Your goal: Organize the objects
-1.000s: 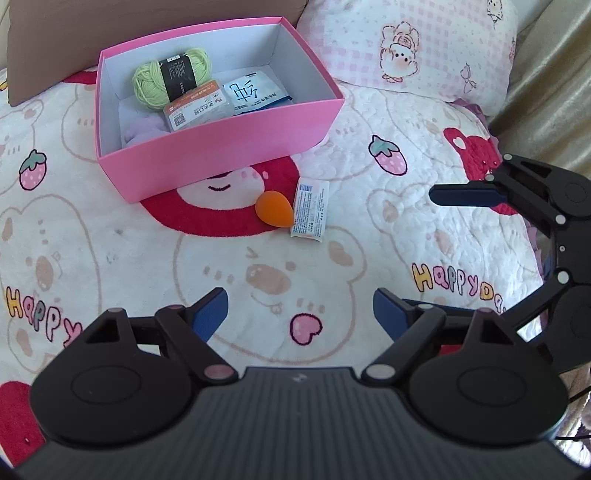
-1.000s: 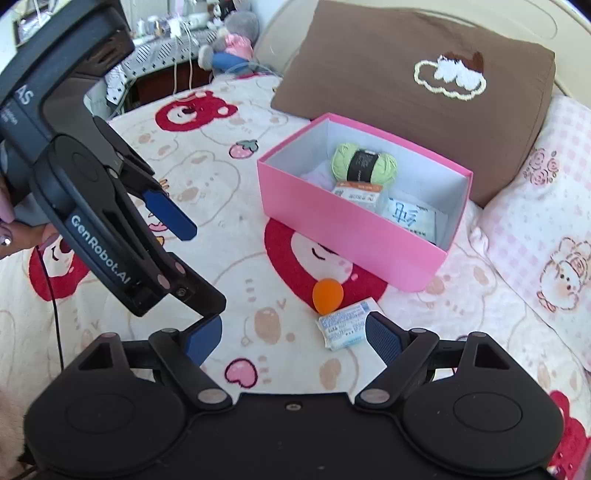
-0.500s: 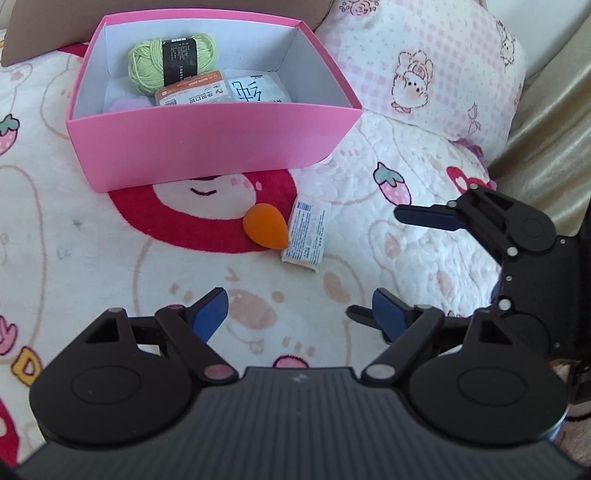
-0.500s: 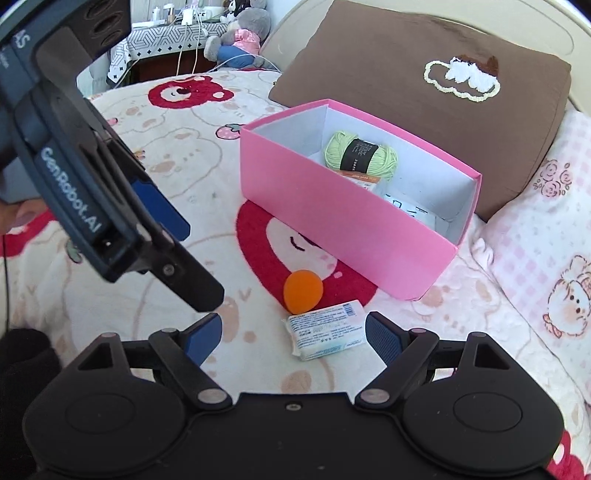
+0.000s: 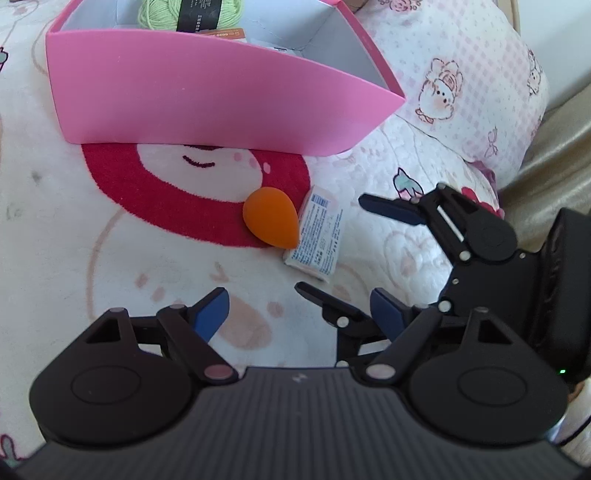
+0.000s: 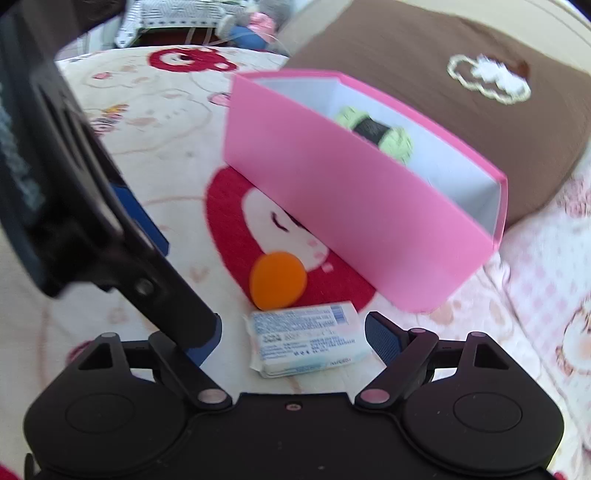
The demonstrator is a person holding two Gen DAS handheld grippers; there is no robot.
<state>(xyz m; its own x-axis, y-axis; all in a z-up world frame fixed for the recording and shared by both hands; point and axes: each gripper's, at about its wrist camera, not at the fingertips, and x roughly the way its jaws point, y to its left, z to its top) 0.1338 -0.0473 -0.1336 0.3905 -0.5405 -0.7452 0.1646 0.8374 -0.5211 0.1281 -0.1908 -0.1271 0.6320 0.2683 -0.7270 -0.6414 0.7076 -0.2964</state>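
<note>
Left gripper [image 5: 299, 314] low over the printed blanket [image 5: 74, 229], jaws wide with nothing between them, having just closed a little. Ahead, orange teardrop sponge [image 5: 271, 218] touching white tissue packet [image 5: 318, 236], both just in front of pink box [image 5: 207, 99] with green yarn [image 5: 188, 13] inside. Right gripper [image 6: 293, 343] wide open, its fingers on either side of the packet without pressing it.
</note>
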